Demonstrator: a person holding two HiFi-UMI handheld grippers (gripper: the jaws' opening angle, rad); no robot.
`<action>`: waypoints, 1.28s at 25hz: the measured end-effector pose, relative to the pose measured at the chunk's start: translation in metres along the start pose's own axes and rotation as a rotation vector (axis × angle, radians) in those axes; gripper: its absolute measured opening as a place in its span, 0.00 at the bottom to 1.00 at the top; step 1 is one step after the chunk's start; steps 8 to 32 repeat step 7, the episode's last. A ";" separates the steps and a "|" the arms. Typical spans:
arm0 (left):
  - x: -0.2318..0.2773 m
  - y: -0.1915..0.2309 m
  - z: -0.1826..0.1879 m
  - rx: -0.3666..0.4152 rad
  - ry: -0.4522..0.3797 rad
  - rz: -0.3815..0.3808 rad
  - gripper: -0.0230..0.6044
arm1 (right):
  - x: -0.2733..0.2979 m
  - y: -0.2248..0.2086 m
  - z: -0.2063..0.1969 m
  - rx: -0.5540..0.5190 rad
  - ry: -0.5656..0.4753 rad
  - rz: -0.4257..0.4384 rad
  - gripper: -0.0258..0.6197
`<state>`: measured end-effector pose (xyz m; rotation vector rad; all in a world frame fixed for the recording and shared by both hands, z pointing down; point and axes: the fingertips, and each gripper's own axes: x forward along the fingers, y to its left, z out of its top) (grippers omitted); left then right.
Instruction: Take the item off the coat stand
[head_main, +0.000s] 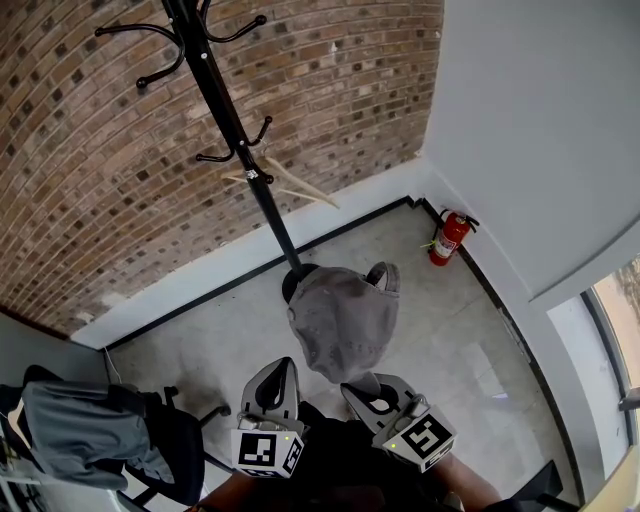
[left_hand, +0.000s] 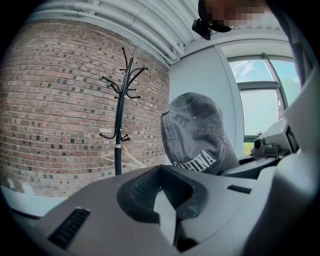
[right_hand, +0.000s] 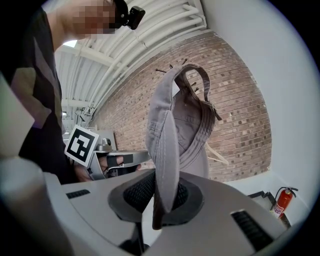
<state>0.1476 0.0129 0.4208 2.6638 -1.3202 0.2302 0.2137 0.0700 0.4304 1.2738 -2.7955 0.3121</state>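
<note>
While the right hand-held gripper is clamped tight on the brim of the grey cap, the cap is held well apart from the black coat stand by the brick wall. Just beside it, the left hand-held gripper has its jaws pressed together on nothing.

The grey floor carries the coat stand, a red fire extinguisher and a black chair.
</note>
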 end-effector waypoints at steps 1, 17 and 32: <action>0.000 0.000 0.001 0.000 0.000 -0.001 0.08 | 0.000 0.000 0.001 -0.001 -0.001 -0.001 0.10; 0.000 -0.001 0.001 0.000 -0.003 -0.001 0.08 | -0.001 -0.001 0.000 -0.008 0.002 -0.006 0.10; 0.000 -0.001 0.001 0.000 -0.003 -0.001 0.08 | -0.001 -0.001 0.000 -0.008 0.002 -0.006 0.10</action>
